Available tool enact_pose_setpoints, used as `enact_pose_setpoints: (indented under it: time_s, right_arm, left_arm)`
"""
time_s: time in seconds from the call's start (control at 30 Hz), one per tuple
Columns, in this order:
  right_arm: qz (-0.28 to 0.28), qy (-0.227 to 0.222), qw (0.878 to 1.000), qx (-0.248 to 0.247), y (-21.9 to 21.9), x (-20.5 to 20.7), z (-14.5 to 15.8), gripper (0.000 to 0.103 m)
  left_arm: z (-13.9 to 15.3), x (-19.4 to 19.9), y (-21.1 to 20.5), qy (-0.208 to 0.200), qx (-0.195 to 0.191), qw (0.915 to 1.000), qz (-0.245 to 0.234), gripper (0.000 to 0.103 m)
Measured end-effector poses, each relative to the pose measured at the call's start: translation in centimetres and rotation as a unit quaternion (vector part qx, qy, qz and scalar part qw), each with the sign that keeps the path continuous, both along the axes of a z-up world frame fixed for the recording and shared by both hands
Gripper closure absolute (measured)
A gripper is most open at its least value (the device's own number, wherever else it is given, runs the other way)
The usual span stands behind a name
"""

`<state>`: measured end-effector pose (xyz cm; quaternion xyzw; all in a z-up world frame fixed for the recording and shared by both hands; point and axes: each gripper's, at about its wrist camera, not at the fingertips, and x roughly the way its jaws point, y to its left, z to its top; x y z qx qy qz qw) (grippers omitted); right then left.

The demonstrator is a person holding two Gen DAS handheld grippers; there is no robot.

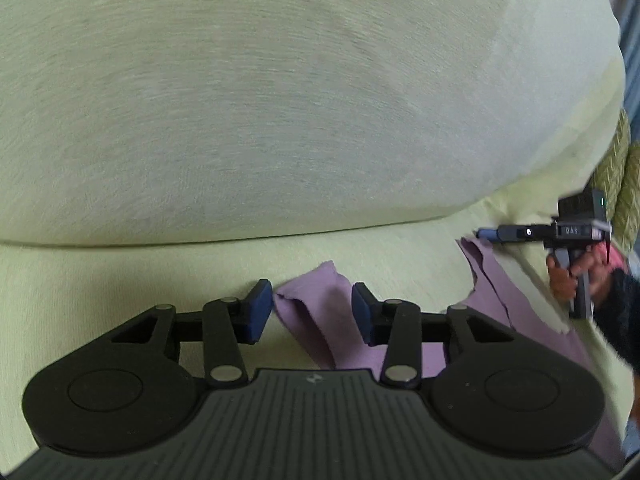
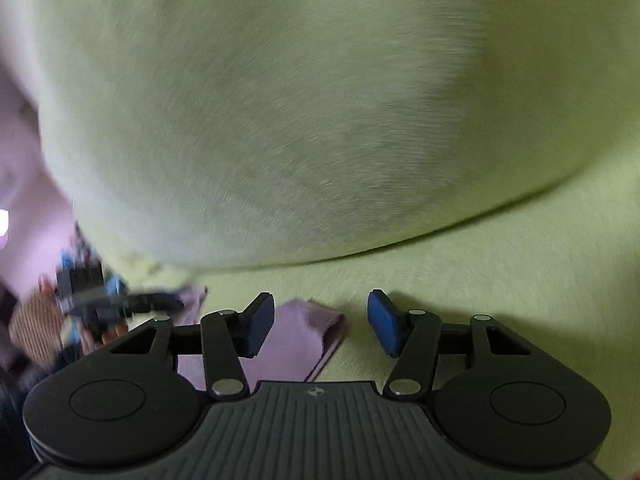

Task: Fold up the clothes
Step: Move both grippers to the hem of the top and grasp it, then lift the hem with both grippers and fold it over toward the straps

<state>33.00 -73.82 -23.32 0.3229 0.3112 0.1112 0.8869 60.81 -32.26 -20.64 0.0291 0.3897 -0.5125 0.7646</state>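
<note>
A lilac garment [image 1: 320,312] lies on a pale green sofa seat. In the left wrist view my left gripper [image 1: 312,312] is open, its blue pads either side of a raised corner of the cloth, not closed on it. Further right another corner of the garment [image 1: 480,264] lies under the right gripper [image 1: 486,235], seen from the side with a hand [image 1: 568,276] on its handle. In the right wrist view my right gripper [image 2: 320,322] is open over a folded lilac corner [image 2: 308,332]. The left gripper [image 2: 168,300] shows blurred at the left.
The sofa's back cushion [image 1: 280,100] rises right behind the garment and fills the upper part of both views. A striped green cushion [image 1: 624,184] sits at the far right. A dark sleeve [image 1: 624,320] reaches in from the right.
</note>
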Motion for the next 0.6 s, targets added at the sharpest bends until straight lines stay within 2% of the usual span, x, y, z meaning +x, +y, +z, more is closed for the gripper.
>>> enact_pose_setpoints:
  time_s: [0.07,0.17,0.2,0.23,0.33,0.47,0.5,0.6]
  right_arm:
    - [0.027,0.005,0.999,-0.025,0.4,0.9,0.1,0.063]
    - [0.066,0.016,0.995,-0.068,1.4,2.1,0.5,0.077]
    - [0.078,0.019,0.993,-0.082,1.8,2.4,0.6,0.085]
    - [0.091,0.022,0.991,-0.095,2.2,2.6,0.8,0.098]
    - [0.096,0.004,0.988,-0.124,3.5,1.2,2.1,0.1]
    - [0.077,-0.063,0.984,-0.15,5.4,-1.6,5.7,0.102]
    - [0.078,-0.08,0.98,-0.163,6.6,-2.0,6.5,0.102]
    - [0.098,-0.124,0.965,-0.211,11.3,-7.2,9.8,0.102]
  left_arm:
    - [0.0,-0.3,-0.6,-0.014,0.007,0.9998,-0.01,0.073]
    - [0.3,-0.6,-1.0,-0.026,0.012,0.9994,-0.02,0.082]
    - [0.7,-0.9,-0.9,-0.032,0.012,0.9992,-0.023,0.088]
    - [1.1,-1.3,-0.8,-0.038,0.012,0.9989,-0.025,0.098]
    - [2.3,-2.3,-0.3,-0.055,0.011,0.9979,-0.033,0.102]
    - [3.9,-3.7,0.3,-0.078,0.01,0.9959,-0.044,0.102]
    - [4.6,-4.3,0.7,-0.085,0.007,0.9953,-0.046,0.102]
    - [7.8,-9.0,3.4,-0.121,-0.013,0.9909,-0.057,0.102]
